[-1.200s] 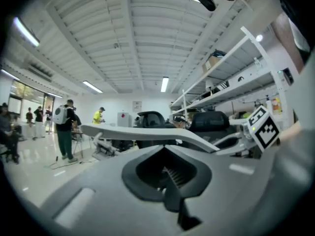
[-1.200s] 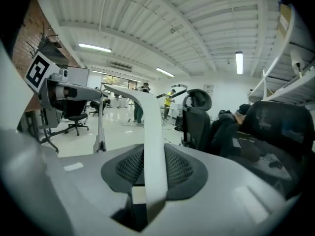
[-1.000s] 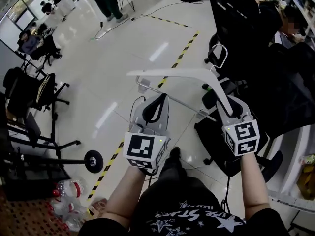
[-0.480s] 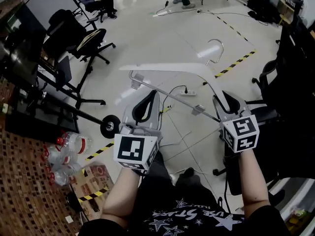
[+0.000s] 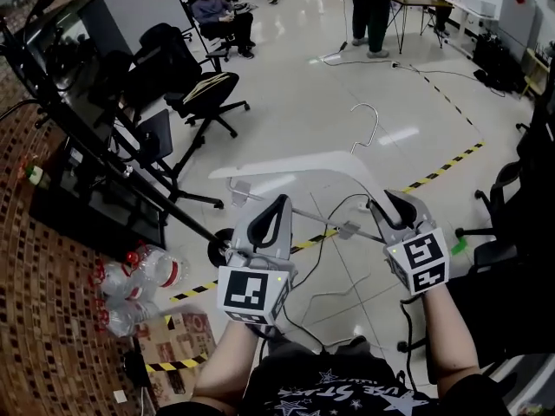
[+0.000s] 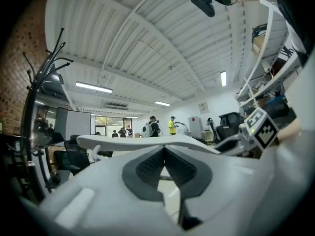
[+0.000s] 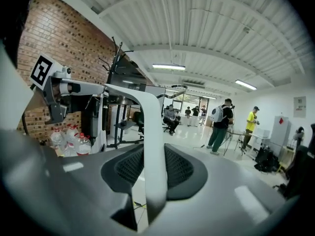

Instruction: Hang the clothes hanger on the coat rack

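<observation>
A white clothes hanger (image 5: 286,165) with a metal hook (image 5: 365,121) and a lower clip bar (image 5: 299,208) is held up over the floor. My right gripper (image 5: 392,206) is shut on its right arm, which runs up between the pads (image 7: 152,171). My left gripper (image 5: 278,204) sits under the hanger's middle. Its tips meet just below the white arm (image 6: 147,141), and I see nothing between them. The black coat rack (image 6: 43,77) stands to the left, its hooks (image 7: 116,47) by the brick wall. Its pole (image 5: 82,133) slants across the head view's left.
Black office chairs (image 5: 195,89) and a dark desk frame (image 5: 95,206) stand between me and the rack. Water bottles (image 5: 139,276) and a carton lie by the brick surface at lower left. Cables and yellow-black tape (image 5: 442,172) cross the floor. People stand far off.
Both grippers have swung left with the hanger and risen slightly. The rack, desk frame and brick surface have come into view on the left. The grips look unchanged.
</observation>
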`<state>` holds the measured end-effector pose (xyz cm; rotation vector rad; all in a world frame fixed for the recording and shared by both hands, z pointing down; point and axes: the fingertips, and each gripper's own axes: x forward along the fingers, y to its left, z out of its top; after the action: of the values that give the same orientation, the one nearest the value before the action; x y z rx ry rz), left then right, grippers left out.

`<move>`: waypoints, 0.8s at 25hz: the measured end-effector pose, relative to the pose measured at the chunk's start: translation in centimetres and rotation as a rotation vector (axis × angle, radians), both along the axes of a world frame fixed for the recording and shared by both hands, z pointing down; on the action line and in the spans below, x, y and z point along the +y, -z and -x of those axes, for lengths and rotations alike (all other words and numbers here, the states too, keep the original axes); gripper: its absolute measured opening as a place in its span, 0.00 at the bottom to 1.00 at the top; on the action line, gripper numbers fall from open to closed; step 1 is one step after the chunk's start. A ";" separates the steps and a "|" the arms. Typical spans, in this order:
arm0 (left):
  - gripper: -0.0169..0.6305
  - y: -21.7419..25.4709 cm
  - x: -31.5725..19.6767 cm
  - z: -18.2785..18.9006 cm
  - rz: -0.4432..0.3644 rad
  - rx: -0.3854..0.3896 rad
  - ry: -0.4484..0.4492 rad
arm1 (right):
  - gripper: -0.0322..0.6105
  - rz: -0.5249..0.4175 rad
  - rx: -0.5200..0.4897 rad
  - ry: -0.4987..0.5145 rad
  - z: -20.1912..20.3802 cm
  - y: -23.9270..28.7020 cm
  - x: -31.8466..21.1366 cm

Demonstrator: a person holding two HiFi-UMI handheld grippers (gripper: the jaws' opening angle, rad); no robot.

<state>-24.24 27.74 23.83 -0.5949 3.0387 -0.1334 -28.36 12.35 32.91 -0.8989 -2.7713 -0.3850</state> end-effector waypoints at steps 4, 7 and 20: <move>0.03 0.7 6.4 0.1 -0.006 -0.027 0.037 | 0.23 -0.037 -0.045 0.088 0.1 1.9 7.2; 0.03 1.3 11.1 -0.5 -0.005 -0.054 0.087 | 0.23 -0.015 -0.030 0.137 -0.4 2.3 12.0; 0.03 9.9 34.1 -3.9 0.034 -0.205 0.352 | 0.23 -0.014 -0.275 0.427 2.2 12.4 36.1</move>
<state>-20.37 61.82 13.95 -0.0362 2.9116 -0.2407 -30.58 48.42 20.52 -1.5439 -2.7895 -0.6366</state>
